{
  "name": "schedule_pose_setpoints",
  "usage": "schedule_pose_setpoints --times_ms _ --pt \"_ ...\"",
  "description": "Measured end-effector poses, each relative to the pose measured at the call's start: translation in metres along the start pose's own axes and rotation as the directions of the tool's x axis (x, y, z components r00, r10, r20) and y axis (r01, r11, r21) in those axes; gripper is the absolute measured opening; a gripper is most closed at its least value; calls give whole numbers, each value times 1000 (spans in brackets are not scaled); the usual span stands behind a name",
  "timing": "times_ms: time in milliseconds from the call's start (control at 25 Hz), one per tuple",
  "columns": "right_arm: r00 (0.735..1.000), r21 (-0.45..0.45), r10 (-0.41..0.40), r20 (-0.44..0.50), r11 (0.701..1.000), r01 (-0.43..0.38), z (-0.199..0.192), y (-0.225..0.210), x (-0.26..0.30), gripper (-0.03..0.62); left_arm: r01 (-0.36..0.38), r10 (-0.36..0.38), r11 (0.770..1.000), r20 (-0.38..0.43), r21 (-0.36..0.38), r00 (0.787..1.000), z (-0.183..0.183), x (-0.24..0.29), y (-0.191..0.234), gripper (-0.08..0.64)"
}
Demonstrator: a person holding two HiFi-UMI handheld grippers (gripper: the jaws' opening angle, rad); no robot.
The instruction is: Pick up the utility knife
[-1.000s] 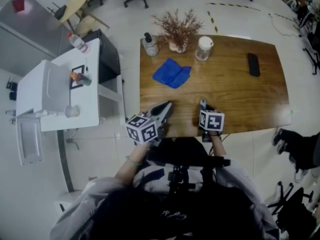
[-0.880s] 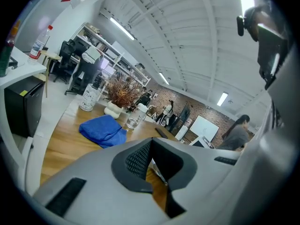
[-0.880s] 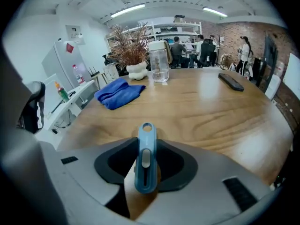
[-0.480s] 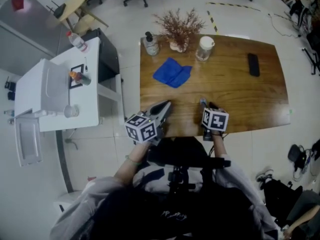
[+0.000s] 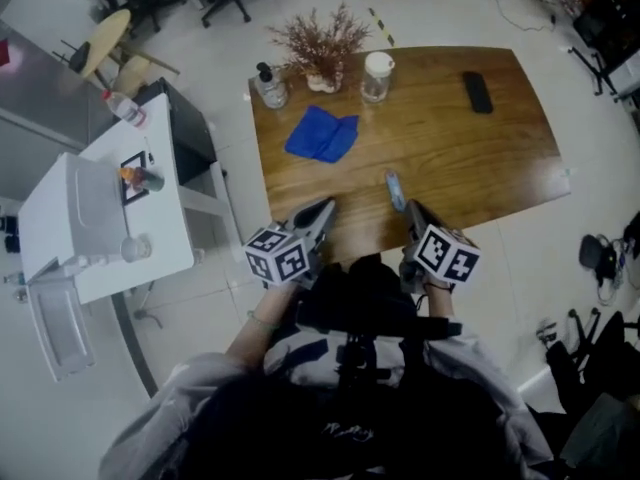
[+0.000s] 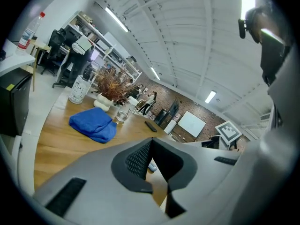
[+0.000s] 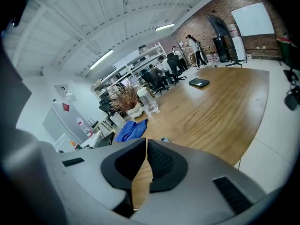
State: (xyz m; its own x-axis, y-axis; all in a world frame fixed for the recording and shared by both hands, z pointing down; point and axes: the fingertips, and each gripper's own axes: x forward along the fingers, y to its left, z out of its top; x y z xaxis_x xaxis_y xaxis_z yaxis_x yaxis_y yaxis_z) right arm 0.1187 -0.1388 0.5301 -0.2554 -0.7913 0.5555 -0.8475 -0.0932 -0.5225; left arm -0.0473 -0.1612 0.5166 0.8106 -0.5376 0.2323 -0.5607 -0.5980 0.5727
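while the left tongs [image 5: 323,208] hang over the near edge of the wooden surface [image 5: 470,158], low and left of centre in the head view, their jaws are closed tip to tip with nothing between them. in the left gripper view the dark ribbed pads [image 6: 138,158] meet at a point, and wood shows through the gap behind that point.

the right tongs [image 5: 411,211] are low and right of centre in the head view, angled toward the upper left. their jaws are closing. in the right gripper view they are together at the tips, with only a thin wedge of gap widening back toward the camera.

the utility knife [image 5: 395,189], pale blue-grey, sticks out from those tips toward the upper left. its near end is pinched there, and the rest lies over the lower middle of the surface. in the right gripper view only a small bluish bit of it peeps over the edge of one jaw. how far it is clear of the wood i cannot tell.

a crumpled blue cloth [image 5: 320,135] lies at the upper left of the surface. along the far edge stand a pump bottle [image 5: 270,86], a dried plant [image 5: 318,43] in a pale pot and a lidded jar [image 5: 376,76]. a flat black device [image 5: 477,91] lies at the upper right, well apart from them. a white cabinet [image 5: 100,218] fills the left side of the frame.
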Motion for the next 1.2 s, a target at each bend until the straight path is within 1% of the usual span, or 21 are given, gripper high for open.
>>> schedule_pose_setpoints --times_ms 160,360,480,600,840,960,1200 --pt "998 32 -35 47 999 33 -18 7 -36 15 59 -59 998 -45 -11 997 -18 -6 -11 5" --pt "996 43 -68 58 997 65 -37 11 -68 15 121 -122 992 -80 -25 989 -37 -8 -36 5" --pt "996 35 -63 56 998 61 -43 11 -78 14 134 -135 991 -79 -16 988 -42 -10 -48 5" --pt "998 22 -32 54 999 31 -44 13 -87 14 123 -123 992 -55 -4 991 -42 -11 -59 5" --pt "998 -15 44 46 999 -44 -54 9 -121 14 68 -68 998 10 5 998 -52 -20 -87 5" --pt "996 -31 77 34 997 -76 -66 -1 -145 14 46 -46 999 28 -4 999 -72 -28 -112 5" --pt "991 -46 134 16 990 -133 -88 -24 -191 14 1 0 1000 37 -18 999 -122 -47 -160 5"
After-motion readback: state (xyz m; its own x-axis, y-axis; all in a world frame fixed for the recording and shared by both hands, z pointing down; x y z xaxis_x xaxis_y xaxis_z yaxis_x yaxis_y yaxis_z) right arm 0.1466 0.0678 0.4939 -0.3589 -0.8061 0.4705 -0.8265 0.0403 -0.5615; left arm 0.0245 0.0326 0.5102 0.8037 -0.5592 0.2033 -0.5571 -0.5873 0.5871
